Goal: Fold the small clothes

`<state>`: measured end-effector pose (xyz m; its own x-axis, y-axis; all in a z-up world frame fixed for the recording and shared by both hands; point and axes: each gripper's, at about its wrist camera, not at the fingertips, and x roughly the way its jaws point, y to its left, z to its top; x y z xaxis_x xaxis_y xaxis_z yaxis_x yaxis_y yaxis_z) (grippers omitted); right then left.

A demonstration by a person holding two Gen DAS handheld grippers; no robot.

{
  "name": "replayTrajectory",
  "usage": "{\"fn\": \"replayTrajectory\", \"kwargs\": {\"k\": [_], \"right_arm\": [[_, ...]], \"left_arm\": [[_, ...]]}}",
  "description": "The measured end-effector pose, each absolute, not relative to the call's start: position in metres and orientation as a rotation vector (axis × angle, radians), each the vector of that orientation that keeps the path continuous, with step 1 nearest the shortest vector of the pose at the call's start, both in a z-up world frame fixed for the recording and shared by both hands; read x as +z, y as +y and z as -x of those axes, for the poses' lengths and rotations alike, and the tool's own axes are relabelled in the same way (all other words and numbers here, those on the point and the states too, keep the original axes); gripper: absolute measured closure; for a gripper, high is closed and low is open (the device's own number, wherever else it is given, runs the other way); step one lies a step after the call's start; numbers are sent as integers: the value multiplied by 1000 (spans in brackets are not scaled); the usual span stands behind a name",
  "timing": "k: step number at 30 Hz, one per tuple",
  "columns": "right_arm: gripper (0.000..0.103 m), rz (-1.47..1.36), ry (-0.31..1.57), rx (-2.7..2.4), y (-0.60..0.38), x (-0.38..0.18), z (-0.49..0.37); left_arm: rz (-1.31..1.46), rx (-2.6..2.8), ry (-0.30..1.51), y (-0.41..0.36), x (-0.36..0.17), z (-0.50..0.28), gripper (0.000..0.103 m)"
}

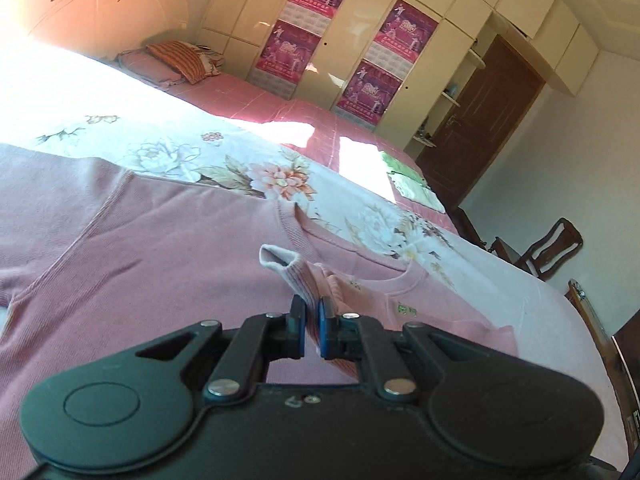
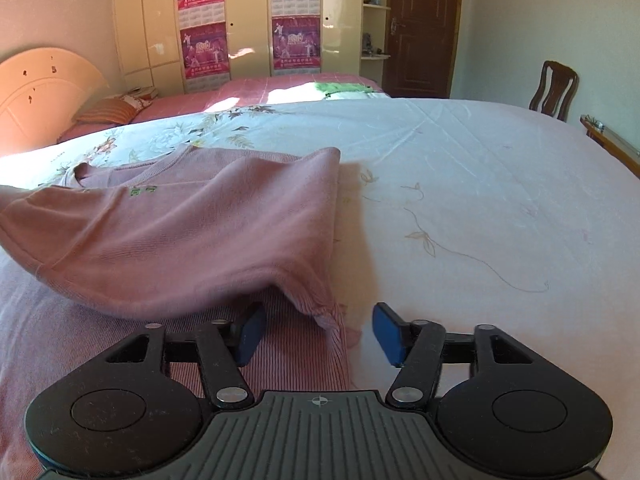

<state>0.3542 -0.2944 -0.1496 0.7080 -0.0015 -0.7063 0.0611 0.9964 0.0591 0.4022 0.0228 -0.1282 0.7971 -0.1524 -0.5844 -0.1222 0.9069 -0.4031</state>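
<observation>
Left wrist view shows the left gripper (image 1: 311,322) clenched on a ribbed cuff (image 1: 298,276) of the pink sweatshirt (image 1: 132,240), the cuff's open mouth poking up just ahead of the 2 blue pads, while the garment's body spreads flat ahead and to the left on the floral bedsheet (image 1: 280,168). In the right wrist view the right gripper (image 2: 316,332) stands partly open with the sweatshirt's ribbed hem corner (image 2: 332,320) hanging between its fingers; neither pad appears to press on it, so it grasps nothing yet. The step in hand looks like folding a sleeve and side panel across the body. To do it well, the right gripper probably needs to close squarely on the hem corner, catching both layers, before any lift; then both tools should travel together, keeping the fabric between them lightly taut so the fold line runs straight from shoulder to hem and the cuff lands inside the body's outline. Lifting too high could drag the rest of the garment across the sheet. Hard to judge: the left blue pad of the right gripper is half covered by the raised pink fabric, so contact there is uncertain; the other sleeve is not clearly visible, and sunlight washes out the far-left sheet.
</observation>
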Motion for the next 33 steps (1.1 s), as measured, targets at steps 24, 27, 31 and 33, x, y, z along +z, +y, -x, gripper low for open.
{"fn": "replayTrajectory", "kwargs": {"k": [24, 27, 31, 33], "right_arm": [[88, -138, 739, 17, -308, -122, -373], [87, -122, 748, 42, -300, -127, -403], [87, -105, 766, 63, -292, -135, -434], [87, -87, 813, 53, -291, -148, -447]], "left_arm": [[258, -3, 700, 2, -140, -410, 64], [245, -1, 741, -5, -155, -428, 63], [254, 36, 783, 4, -176, -437, 64], [233, 31, 796, 3, -174, -436, 63]]}}
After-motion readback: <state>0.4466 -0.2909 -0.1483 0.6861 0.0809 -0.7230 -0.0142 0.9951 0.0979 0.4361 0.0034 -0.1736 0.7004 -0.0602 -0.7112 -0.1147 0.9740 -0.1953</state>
